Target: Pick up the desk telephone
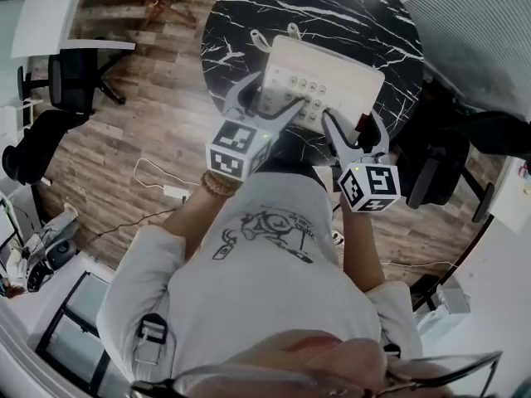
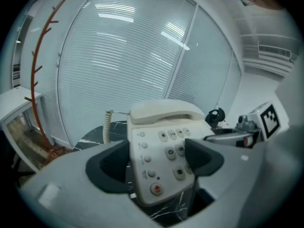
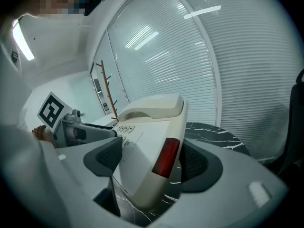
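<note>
Desk telephone (image 1: 328,77), pinched at its near corners between the closed fingers of the left gripper (image 1: 272,96) and right gripper (image 1: 353,124) above the black marble table (image 1: 249,23), handset crosswise at the far edge; only the left gripper view shows keys (image 2: 164,136) marked * and 0, only the right gripper view a red side panel (image 3: 166,156).

Cream desk telephone (image 1: 328,77) with red side panel (image 3: 165,156), upper centre; black table (image 1: 241,15) veined white; brown wood-grain floor (image 1: 141,131) left.
</note>
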A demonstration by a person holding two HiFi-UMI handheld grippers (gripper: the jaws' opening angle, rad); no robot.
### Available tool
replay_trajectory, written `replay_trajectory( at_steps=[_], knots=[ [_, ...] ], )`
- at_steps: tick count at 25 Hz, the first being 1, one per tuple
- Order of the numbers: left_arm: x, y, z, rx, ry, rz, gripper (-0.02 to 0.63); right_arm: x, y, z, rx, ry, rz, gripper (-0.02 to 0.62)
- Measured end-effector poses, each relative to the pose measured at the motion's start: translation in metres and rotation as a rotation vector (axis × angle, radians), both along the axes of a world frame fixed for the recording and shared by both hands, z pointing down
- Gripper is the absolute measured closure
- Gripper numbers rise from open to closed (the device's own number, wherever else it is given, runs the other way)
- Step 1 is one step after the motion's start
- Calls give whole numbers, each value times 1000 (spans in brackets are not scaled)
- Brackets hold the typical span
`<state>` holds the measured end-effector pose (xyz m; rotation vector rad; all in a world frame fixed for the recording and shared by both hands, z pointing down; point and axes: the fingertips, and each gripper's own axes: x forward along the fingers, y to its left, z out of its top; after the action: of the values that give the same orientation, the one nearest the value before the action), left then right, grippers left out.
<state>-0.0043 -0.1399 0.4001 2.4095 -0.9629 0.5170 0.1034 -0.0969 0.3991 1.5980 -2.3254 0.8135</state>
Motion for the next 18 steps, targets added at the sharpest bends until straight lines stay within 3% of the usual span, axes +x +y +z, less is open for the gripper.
replay_trajectory(
  at_steps=[18],
  knots=[
    [-3, 17, -126, 152, 69, -23, 235, -2, 13, -127, 173, 29, 20, 219]
  ],
)
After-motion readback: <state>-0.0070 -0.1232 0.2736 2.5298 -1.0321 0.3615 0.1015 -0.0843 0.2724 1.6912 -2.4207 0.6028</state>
